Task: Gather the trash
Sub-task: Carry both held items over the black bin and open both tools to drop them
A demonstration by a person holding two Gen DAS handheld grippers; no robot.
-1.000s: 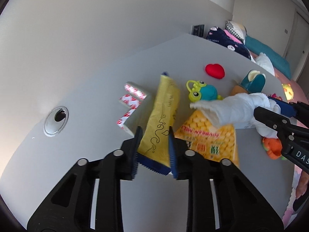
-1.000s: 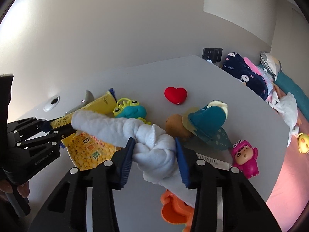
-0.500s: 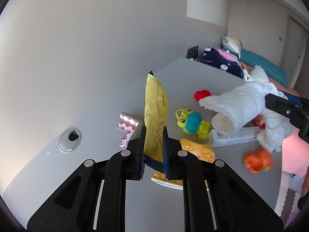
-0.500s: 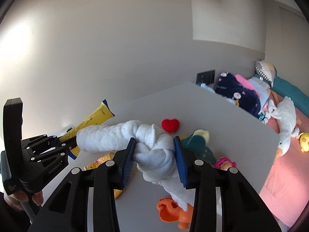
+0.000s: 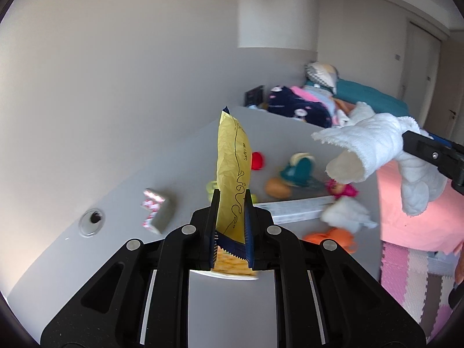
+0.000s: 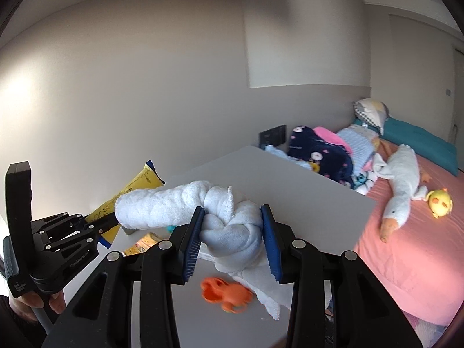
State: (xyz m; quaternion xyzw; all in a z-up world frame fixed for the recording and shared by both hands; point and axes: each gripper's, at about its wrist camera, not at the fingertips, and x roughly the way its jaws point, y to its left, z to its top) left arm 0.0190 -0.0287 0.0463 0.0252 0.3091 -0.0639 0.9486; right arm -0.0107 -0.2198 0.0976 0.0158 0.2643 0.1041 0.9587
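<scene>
Left wrist view has the left gripper [image 5: 231,226] clamped on a crinkly yellow snack wrapper with a blue serrated edge [image 5: 232,171], held upright above the grey desk [image 5: 179,168], hiding most of a flat orange-patterned packet [image 5: 233,264]. Right gripper [image 6: 233,240] squeezes a knotted white terry towel [image 6: 229,217] up off the desk, its tail covering part of a blurry orange plastic toy [image 6: 223,293].

Plain pale walls [image 6: 145,72] fill the upper half of the right wrist view, with a lighter boxed column [image 6: 304,43] at 1 o'clock and soft light falling on the wall at 9 o'clock. A grey counter [image 6: 290,179] runs toward a dark wall socket plate [image 6: 272,137]. At 3 o'clock lies a bed with a pink sheet [image 6: 406,246], a teal pillow [image 6: 420,145] and heaped bedding; pastel foam floor mats [image 5: 406,275] show at 4 o'clock in the left wrist view.
</scene>
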